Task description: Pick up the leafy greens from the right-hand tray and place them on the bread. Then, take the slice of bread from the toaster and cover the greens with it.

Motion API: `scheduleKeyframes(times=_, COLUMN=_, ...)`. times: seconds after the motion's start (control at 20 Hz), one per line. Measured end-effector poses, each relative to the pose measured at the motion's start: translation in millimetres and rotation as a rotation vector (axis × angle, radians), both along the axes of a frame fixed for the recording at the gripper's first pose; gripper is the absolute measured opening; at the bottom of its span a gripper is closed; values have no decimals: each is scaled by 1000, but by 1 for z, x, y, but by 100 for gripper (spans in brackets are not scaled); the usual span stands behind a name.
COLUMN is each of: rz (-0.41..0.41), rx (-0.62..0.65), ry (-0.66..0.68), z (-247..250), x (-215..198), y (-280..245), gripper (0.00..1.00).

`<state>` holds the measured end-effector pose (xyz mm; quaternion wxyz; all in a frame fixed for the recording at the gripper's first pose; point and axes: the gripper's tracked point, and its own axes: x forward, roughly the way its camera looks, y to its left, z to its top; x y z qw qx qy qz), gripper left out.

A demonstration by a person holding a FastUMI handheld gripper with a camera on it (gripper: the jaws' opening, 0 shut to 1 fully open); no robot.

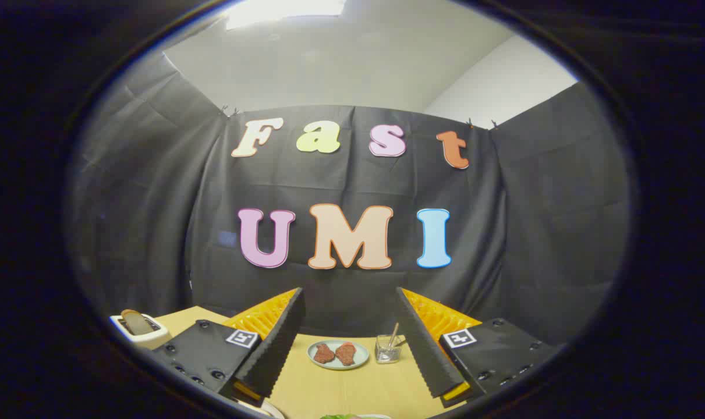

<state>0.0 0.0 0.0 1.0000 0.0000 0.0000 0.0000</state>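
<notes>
Gripper (349, 326) stands wide open, holding nothing; plate (337, 354) with meat lies beyond fingers, toaster (138, 329) far left.

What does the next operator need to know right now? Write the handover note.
Gripper: open, fingers spread wide above the table, nothing between them.
Toaster: off to the left of the fingers, with the bread slice still standing in its slot.
Leafy greens: only a green edge shows, below and near the fingers; I cannot tell what they rest on.
Also ahead between the fingers: a plate with two reddish-brown pieces and a small clear cup holding a stick.
Done: nothing confirmed. Left: grasp the greens, lay them on the bread, then cover them with the toaster slice.
</notes>
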Motion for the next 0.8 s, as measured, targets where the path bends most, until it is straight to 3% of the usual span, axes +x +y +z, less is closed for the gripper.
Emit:
scheduleKeyframes(times=0.35, rz=-14, rx=-8, ry=20, z=-5, x=4, y=-15, gripper=99)
scheduleKeyframes(times=0.8, rz=25, rx=-27, ry=58, z=-21, x=11, y=-12, gripper=99)
